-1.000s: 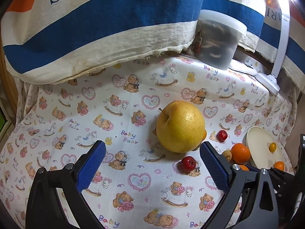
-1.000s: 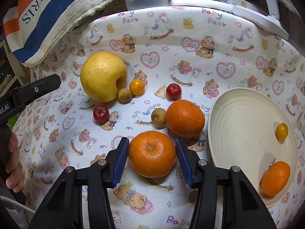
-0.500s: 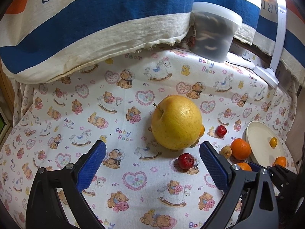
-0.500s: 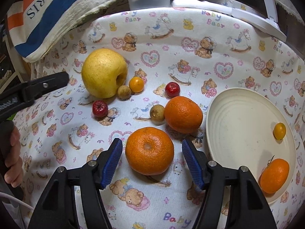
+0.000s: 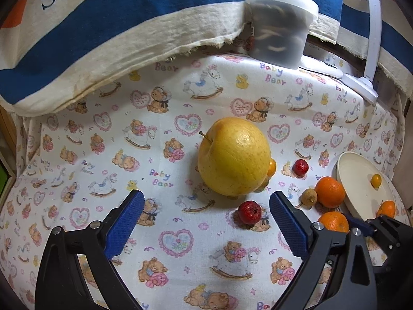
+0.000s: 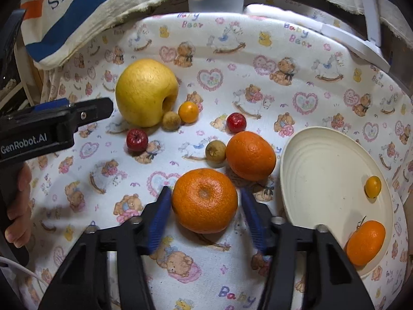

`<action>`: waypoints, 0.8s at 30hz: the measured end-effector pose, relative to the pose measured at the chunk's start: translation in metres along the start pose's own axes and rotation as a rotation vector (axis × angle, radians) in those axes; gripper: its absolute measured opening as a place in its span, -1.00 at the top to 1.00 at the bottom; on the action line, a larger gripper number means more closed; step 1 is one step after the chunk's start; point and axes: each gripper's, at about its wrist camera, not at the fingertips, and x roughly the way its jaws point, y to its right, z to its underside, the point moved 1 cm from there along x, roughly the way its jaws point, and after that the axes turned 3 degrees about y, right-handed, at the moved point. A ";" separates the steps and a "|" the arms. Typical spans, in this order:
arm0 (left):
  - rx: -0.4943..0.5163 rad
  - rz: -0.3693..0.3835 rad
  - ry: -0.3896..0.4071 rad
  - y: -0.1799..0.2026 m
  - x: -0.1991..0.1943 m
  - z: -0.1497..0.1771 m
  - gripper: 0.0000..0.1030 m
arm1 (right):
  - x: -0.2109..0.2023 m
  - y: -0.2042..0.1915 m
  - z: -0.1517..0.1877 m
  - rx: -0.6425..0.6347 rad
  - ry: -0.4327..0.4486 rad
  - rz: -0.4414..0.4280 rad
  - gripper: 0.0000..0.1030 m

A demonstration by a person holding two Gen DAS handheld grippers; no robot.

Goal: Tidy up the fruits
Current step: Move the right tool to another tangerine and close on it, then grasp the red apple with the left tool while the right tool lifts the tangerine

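We see the big mandarin (image 6: 204,200) on the printed cloth (image 6: 258,59) right betw. the blue pads (image 6: 160,215) of the right gripper (image 6: 206,214). The pads flank it closely on both sides; left pad looks to touch the peel, right pad just beside it w/ a thin gap, so we can't tell if it's truly pinched.

Behind it, touching or nearly so, sits a second orange (image 6: 250,155), w/ a small brown fruit (image 6: 215,150) against its left side. Further back: a red berry-like fruit (image 6: 236,122), a small orange fruit (image 6: 188,111) and another brown one (image 6: 171,120), both up against the large yellow apple (image 6: 146,91). A second red fruit (image 6: 137,139) lies just in front of the apple.

To the right is the cream plate (image 6: 317,170), holding a small mandarin w/ stem (image 6: 366,242) near its front rim and a tiny yellow-orange fruit (image 6: 372,186) toward the right.

The left gripper (image 5: 206,222) hovers w/ fingers spread wide, nothing betw. them; the apple (image 5: 234,156) sits ahead of it, the red fruit (image 5: 249,212) near its right pad. Its black body also shows at the left edge of the right wrist view.

At the back: a striped fabric bag (image 5: 116,25), a translucent tub (image 5: 280,25) and a white lamp stand (image 5: 371,38).
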 end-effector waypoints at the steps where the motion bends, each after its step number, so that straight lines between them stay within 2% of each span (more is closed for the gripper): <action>1: -0.004 0.007 -0.002 0.000 0.002 0.000 -0.88 | 0.001 0.000 0.000 -0.003 -0.001 0.004 -0.02; 4: 0.003 -0.001 -0.010 0.003 0.009 0.004 -0.88 | -0.001 0.000 0.001 0.002 0.007 0.009 0.00; 6: 0.016 0.019 -0.014 0.007 0.013 0.007 -0.85 | -0.004 0.004 0.001 0.024 0.027 0.009 0.00; 10: 0.033 0.049 -0.014 0.016 0.017 0.008 -0.79 | -0.017 0.013 -0.003 0.057 0.115 0.028 0.00; 13: -0.013 0.110 -0.067 0.020 0.026 0.006 -0.75 | -0.028 0.017 -0.003 0.074 0.183 0.067 0.00; 15: -0.019 0.125 -0.098 0.023 0.032 0.008 -0.55 | -0.034 0.018 -0.004 0.076 0.217 0.098 0.00; 17: 0.004 0.114 -0.113 0.028 0.036 0.011 -0.44 | -0.039 0.020 -0.005 0.076 0.238 0.115 0.00; 21: 0.057 0.053 -0.117 0.034 0.041 0.015 -0.22 | -0.039 0.020 -0.006 0.074 0.244 0.118 0.00; 24: 0.043 0.060 -0.148 0.034 0.048 0.017 0.01 | -0.039 0.020 -0.006 0.075 0.242 0.117 0.00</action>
